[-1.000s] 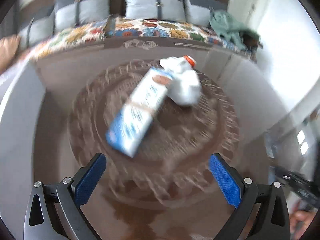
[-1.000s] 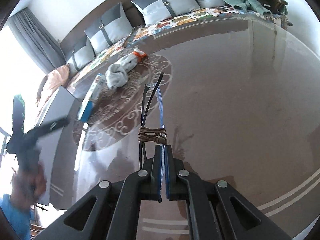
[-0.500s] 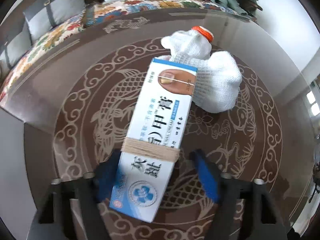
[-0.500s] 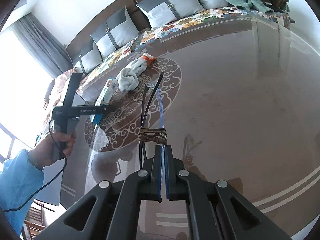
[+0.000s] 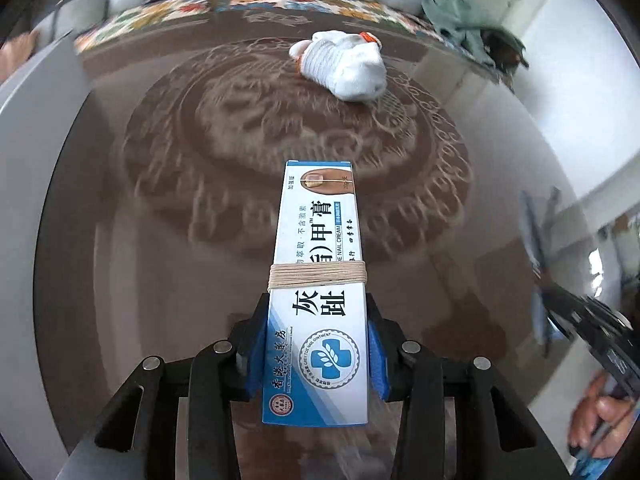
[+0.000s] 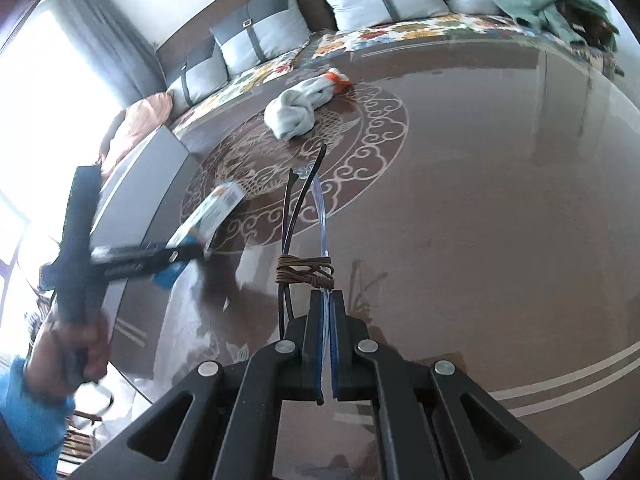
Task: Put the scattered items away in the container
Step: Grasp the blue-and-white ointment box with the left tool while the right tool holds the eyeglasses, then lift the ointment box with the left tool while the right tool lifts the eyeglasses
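Note:
My left gripper (image 5: 318, 344) is shut on a blue and white nail cream box (image 5: 318, 264) bound with tan string, held above the brown table; it also shows in the right wrist view (image 6: 212, 216). A rolled white sock with an orange tip (image 5: 344, 64) lies on the table's round pattern, beyond the box; it also shows in the right wrist view (image 6: 300, 110). My right gripper (image 6: 327, 344) is shut on folded glasses (image 6: 306, 220) tied with brown cord. A grey container (image 6: 140, 188) stands at the table's left edge.
The brown glass table (image 6: 480, 220) has a round ornamental pattern. A sofa with grey cushions (image 6: 260, 36) and a floral cover runs along the far side. A green cloth (image 6: 548, 4) lies at its right end.
My left gripper has closed on the nail cream box and lifted it back away from the sock. My right gripper still holds the glasses, barely moved.

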`<state>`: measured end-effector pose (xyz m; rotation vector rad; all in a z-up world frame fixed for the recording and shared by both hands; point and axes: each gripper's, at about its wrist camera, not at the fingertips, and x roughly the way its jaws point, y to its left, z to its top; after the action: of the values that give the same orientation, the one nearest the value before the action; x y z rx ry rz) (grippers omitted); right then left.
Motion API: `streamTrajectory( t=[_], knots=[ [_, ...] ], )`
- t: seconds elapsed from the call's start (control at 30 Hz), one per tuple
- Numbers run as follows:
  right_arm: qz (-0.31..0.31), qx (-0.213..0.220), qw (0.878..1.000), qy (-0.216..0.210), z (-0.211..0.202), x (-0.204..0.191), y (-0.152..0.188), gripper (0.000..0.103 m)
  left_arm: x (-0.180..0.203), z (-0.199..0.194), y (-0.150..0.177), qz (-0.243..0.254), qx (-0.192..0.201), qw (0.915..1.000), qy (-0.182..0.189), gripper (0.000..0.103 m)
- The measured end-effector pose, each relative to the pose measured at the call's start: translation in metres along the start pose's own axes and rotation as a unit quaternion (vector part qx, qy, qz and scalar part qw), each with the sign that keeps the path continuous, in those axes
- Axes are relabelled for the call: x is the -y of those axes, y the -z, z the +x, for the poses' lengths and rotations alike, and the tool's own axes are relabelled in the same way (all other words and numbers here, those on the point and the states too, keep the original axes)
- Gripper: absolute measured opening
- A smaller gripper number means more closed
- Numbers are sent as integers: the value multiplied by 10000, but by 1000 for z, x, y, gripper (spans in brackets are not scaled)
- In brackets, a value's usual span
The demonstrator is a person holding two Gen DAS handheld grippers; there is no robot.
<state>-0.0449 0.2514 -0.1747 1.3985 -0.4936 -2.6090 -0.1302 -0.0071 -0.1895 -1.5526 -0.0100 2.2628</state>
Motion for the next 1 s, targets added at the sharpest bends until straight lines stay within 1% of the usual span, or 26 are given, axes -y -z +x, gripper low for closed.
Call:
streamTrajectory(
  t=[0.1,0.17,0.23,0.27,0.3,0.33,0.37,0.4,0.43,0.47,0.53,0.6,0.67,0.73,0.8,0.87,0.9,1.0],
  knots=[
    [-21,-78,9999,108,5,-3,5,3,11,-9,27,-3,90,10000,-25,41],
    [37,-122,9997,192,8,-1,9,3,18,-9,39,59,100,9999,-82,42],
    [85,-144,9996,222,10,0,12,6,24,-3,46,110,60,9998,-151,44],
    [113,-157,9995,231,11,0,14,6,27,-2,46,164,96,9996,-205,47],
    [148,-154,9995,240,11,1,15,7,31,-3,45,239,175,9992,-269,61],
    [188,-139,9994,250,11,1,16,12,33,-2,44,269,212,9989,-321,77],
    [220,-144,9993,250,10,1,16,16,34,-1,44,269,221,9987,-365,82],
    [245,-164,9993,241,9,2,16,29,34,0,43,234,219,9987,-391,84],
    [270,-184,9992,232,9,3,17,47,34,2,44,167,213,9989,-380,84],
    [287,-232,9992,180,8,3,17,50,34,2,44,139,226,9990,-373,85],
    [253,-320,9992,54,6,2,19,51,37,2,44,143,271,9988,-385,86],
    [74,-288,9996,33,2,-3,22,52,42,3,46,218,295,9982,-474,88],
    [-174,-248,9995,94,1,-11,25,53,48,6,46,306,284,9973,-610,93],
    [-464,-227,9984,225,5,-20,29,54,54,10,47,369,257,9962,-744,100],
    [-755,-174,9962,402,10,-29,33,54,57,16,50,400,214,9951,-878,103],
    [-1012,-15,9925,683,13,-35,39,53,60,19,51,470,198,9935,-1019,103],
    [-1138,99,9900,828,14,-36,42,53,60,19,52,451,204,9936,-1017,103],
    [-1226,127,9866,1071,16,-33,49,53,59,17,54,434,242,9935,-1023,103]
  ],
)
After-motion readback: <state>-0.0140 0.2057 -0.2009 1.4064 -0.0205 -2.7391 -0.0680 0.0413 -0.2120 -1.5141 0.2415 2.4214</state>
